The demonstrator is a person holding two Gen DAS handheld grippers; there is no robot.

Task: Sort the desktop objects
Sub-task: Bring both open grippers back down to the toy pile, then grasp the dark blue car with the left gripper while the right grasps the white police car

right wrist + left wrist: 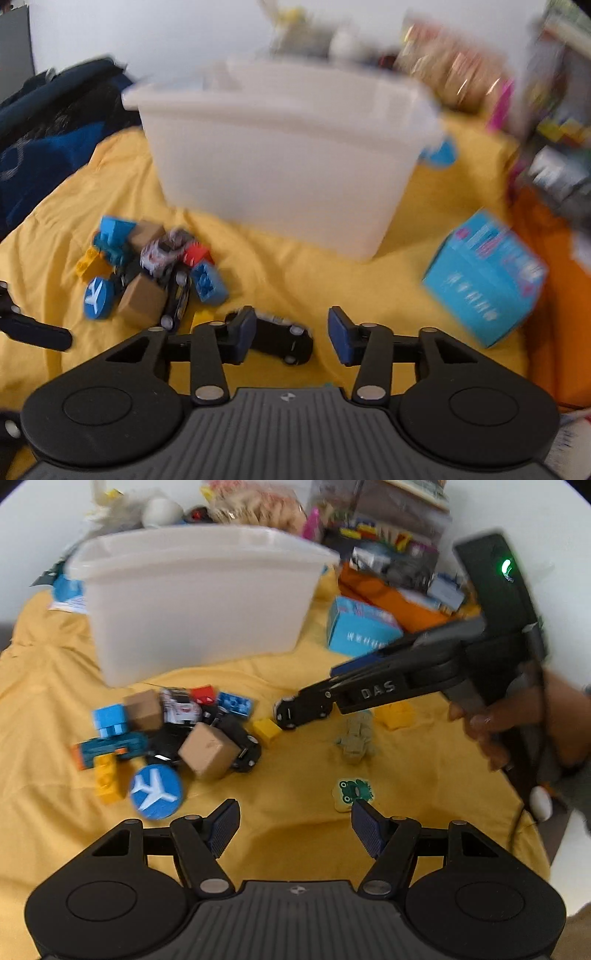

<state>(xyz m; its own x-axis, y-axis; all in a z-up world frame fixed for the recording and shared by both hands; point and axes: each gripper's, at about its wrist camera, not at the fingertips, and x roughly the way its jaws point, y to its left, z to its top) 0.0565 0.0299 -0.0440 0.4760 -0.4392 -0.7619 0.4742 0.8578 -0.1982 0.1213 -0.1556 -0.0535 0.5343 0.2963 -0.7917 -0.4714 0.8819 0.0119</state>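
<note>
Black toy car point(284, 341) lengthwise across right tongs point(291, 334)

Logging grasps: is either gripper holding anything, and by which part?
Nothing is held. The black toy car lies between the right gripper's fingers, ungripped; the left gripper is empty.

A: How many bins are counted on the yellow cloth point(258, 672)?
B: One white bin point(199, 605) is counted, toward the far edge.
A: And wooden cubes?
B: Two are seen in the pile: one point(208, 751) at the near side, one point(144, 709) behind it.
A: Toy cars?
B: One black car point(284, 341) is seen apart from the pile, one white patterned car point(181, 709) inside the pile, and at least one more black car point(242, 744) there; a firm total cannot be given.
A: Discs and boxes?
B: One blue airplane disc point(157, 792), one frog piece point(352, 792) and one blue carton point(485, 278) are counted.
A: Building bricks?
B: Several are seen; because of blur an exact number cannot be given.
</note>
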